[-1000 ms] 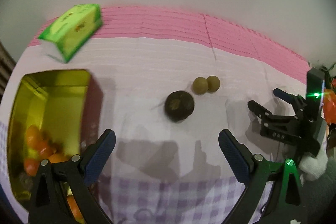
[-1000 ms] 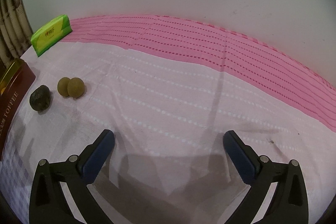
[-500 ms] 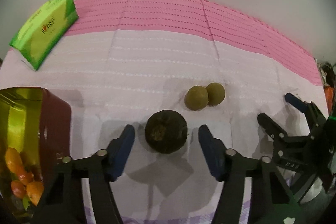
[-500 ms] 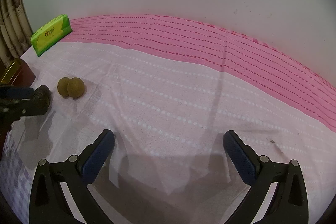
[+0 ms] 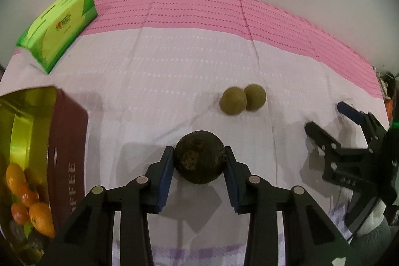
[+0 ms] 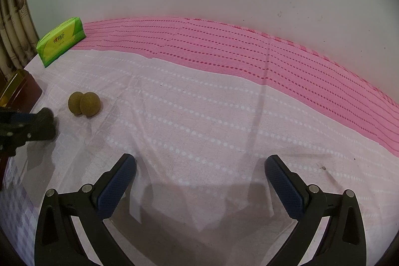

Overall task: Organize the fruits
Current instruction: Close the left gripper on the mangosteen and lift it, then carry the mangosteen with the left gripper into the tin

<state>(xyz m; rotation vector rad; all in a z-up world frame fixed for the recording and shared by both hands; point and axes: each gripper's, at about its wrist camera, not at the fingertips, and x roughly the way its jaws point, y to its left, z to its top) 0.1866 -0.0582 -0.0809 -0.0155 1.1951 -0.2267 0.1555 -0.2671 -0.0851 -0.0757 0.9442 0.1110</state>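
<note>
left gripper (image 5: 199, 161) has just been closing, and its blue pads now press on both sides of the dark round fruit (image 5: 198, 160), which sits on the white cloth (image 5: 162, 71) right between my fingers. i judge that as a firm hold (a near-round thing, so no long axis to mind). right gripper (image 6: 200, 175) hangs over bare cloth with its jaws wide and nothing in them.

the coming move turns on the tin (image 5: 67, 141): it lies to the left of the held fruit, near my left gripper and well apart from the right one, so the left hand is the one to carry. inside it i see orange fruits (image 5: 30, 201).

farther out, two small green-brown fruits (image 5: 242, 99) touch each other, just beyond the dark one and a little right. at the back left stands a green packet (image 5: 59, 24) on the pink stripe.

the tin is cut off by the frame edge, so i cannot tell how full it is. from the right wrist view the dark fruit is mostly hidden behind the left gripper.
</note>
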